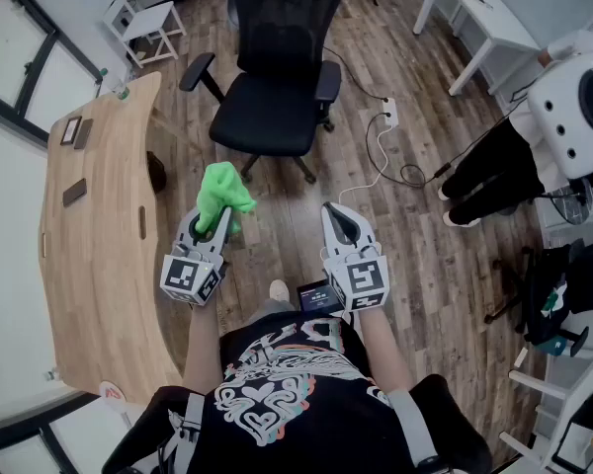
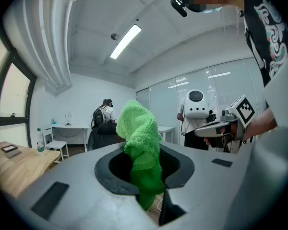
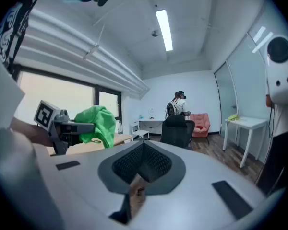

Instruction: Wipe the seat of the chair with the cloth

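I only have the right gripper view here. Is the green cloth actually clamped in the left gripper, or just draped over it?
Observer: Clamped. The left gripper view shows the green cloth between the shut jaws of the left gripper.
Operator: Is it on the seat?
Observer: No. In the head view the chair seat lies ahead, with the cloth short of it.
Operator: Anything lying between?
Observer: A white cable lies there, off to the right.

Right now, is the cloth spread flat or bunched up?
Bunched up. The cloth stands in a crumpled lump clamped in the left gripper, nowhere laid flat.
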Demonstrator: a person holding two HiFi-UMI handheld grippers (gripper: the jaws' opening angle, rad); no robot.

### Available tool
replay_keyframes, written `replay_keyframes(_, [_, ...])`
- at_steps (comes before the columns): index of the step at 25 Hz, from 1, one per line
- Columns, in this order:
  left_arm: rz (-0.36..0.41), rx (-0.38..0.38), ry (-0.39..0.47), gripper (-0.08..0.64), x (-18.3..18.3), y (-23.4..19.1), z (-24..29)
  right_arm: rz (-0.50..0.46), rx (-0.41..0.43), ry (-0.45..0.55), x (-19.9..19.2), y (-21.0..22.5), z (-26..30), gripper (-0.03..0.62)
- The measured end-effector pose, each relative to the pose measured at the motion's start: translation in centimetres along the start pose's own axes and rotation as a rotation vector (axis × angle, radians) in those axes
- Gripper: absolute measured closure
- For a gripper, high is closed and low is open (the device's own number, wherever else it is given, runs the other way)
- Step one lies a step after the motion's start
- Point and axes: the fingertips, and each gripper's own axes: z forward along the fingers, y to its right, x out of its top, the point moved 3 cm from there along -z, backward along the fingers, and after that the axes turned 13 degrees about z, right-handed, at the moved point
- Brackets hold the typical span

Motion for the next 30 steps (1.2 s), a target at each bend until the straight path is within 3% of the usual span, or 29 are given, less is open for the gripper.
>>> replay_keyframes(3, [-0.026, 0.000, -0.014, 0.474, -0.7, 0.5, -0.6, -0.037, -0.023, 0.001, -0.4, -0.2, -0.4, 0.592])
replay_keyframes(11, [-0.040, 0.030, -0.009, 0.472, -0.5, 0.4, -1.0, -0.017, -0.027, 0.016, -0.5, 0.7, -0.6, 0.592])
replay_keyframes(17, [-0.094, -0.016, -0.014, 0.472, -1.5, -0.5, 0.6, 0.004, -0.085, -0.089, -2.6, 2.7, 1.5, 0.592])
replay_keyframes(24, [-0.090, -0.020, -0.031, 0.472, -4.0, -4.5, 5.1, -0.005, -0.108, -0.092, -2.3, 4.6, 6.7, 0.592])
replay_keyframes(30, [-0.097, -0.051, -0.016, 0.472, -6.7, -11.3, 11.4, -0.005, -0.147, -0.096, -1.3, 6.6, 14.9, 0.592])
